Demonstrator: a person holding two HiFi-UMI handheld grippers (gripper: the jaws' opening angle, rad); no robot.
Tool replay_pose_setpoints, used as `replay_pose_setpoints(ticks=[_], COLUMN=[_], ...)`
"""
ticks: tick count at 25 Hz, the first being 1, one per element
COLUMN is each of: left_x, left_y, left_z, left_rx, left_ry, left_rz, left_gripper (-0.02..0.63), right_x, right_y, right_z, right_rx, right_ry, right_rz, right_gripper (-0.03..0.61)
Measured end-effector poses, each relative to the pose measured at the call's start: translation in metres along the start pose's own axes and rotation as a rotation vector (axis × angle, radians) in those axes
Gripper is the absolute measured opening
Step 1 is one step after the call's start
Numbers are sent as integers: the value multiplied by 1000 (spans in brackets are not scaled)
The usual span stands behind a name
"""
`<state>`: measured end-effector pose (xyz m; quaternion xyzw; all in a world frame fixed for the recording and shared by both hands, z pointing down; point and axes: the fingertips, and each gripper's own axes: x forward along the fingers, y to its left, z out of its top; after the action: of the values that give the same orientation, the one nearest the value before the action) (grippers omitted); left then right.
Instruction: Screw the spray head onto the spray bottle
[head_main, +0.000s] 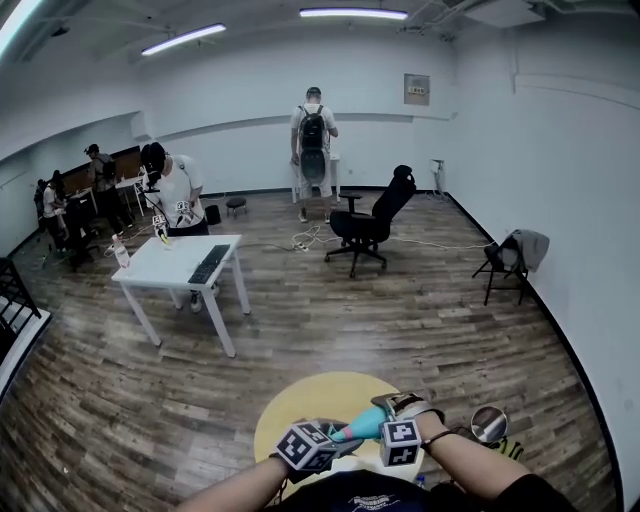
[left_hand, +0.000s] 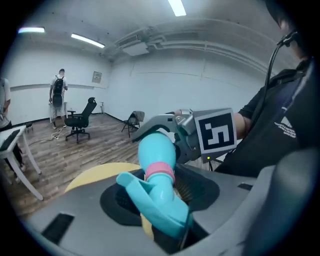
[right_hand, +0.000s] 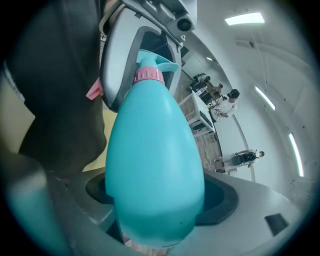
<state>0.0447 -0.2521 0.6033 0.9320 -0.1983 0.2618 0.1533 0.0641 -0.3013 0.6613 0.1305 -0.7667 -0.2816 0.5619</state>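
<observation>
— How were the tongs set?
— The left gripper (left_hand: 158, 192) had its jaws clamped on the spray head (left_hand: 165, 212). The right gripper (right_hand: 155, 200) gripped the body of the teal spray bottle (right_hand: 152, 150).
— And between them?
— The head met the bottle at a pink collar (right_hand: 148, 75). Below both lay a yellow round table (head_main: 300, 405).

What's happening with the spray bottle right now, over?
Left gripper shut on spray head. Right gripper shut on spray bottle. Joined at pink collar, tightness unclear. Nothing blocking, over.
</observation>
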Motion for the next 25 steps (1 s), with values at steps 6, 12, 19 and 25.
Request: replay_pose_setpoints(ticks=[6, 12, 19, 25], left_x=[-8, -110, -70, -3], left_y=[7, 71, 37, -3], left_z=[7, 36, 31, 5], left_rx=[-88, -621, -531, -21], left_ry=[-54, -569, -417, 12], left_rz=[-26, -72, -182, -29], left_gripper=[227, 331, 337, 219], right_x=[-1, -15, -25, -3], right_y=[-3, -14, -29, -15], right_z=[8, -61, -30, -7], right_rx=[68, 358, 194, -19], right_ry=[-48, -34, -21, 13], right_rz=[36, 1, -107, -67], right_gripper=[437, 440, 440, 442])
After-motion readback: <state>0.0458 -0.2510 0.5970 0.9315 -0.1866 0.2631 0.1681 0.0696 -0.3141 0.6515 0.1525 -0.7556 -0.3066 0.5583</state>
